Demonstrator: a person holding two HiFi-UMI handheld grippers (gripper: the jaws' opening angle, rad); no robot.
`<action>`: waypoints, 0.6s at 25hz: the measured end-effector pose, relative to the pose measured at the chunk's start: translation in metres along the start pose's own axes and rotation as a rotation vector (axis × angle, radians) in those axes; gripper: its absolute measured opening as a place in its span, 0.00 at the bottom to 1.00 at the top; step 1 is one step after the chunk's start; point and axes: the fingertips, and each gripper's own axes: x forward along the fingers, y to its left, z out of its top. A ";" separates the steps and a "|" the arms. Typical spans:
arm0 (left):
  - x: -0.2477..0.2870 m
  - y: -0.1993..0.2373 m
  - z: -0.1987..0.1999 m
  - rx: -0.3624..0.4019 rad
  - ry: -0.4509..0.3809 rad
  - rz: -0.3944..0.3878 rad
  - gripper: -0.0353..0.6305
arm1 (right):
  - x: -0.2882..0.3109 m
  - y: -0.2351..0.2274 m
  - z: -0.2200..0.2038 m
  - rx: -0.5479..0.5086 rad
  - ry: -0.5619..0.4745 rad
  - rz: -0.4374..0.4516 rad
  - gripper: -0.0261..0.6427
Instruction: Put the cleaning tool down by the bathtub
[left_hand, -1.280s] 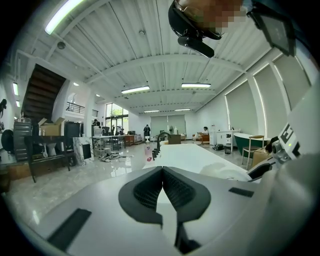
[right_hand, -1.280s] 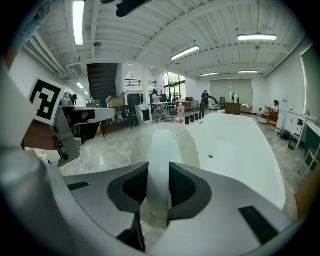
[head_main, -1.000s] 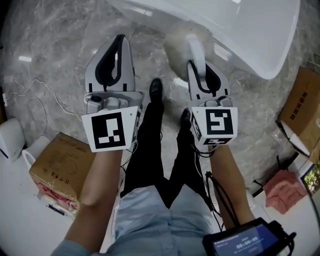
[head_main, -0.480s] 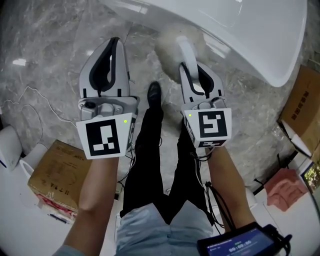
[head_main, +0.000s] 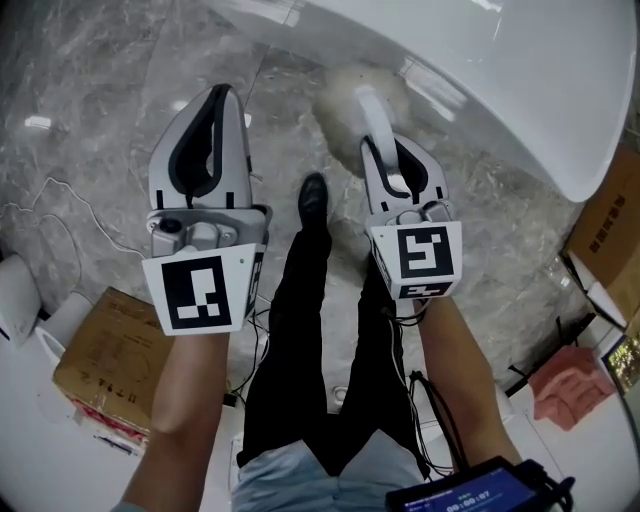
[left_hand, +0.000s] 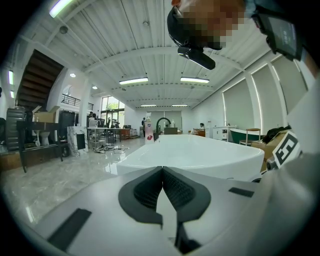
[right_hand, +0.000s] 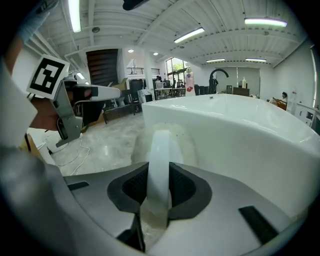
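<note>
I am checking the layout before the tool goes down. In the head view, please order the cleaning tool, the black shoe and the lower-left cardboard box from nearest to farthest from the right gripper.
From the right gripper:
1. cleaning tool, held between its jaws.
2. black shoe, on the floor to its left.
3. cardboard box, at lower left.

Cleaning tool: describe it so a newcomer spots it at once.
Find the white bathtub at the top of the head view. Beside it, over the marble floor, the right gripper is shut on the cleaning tool. Only it has a pale fluffy head on a white handle.
</note>
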 end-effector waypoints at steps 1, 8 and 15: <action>0.002 0.001 -0.005 0.001 0.002 0.000 0.08 | 0.005 0.000 -0.005 -0.004 0.005 0.004 0.18; 0.015 0.002 -0.041 -0.010 0.016 -0.004 0.08 | 0.038 -0.007 -0.048 -0.013 0.048 0.016 0.18; 0.021 0.008 -0.068 -0.004 0.025 -0.013 0.08 | 0.070 -0.010 -0.082 -0.036 0.077 0.027 0.18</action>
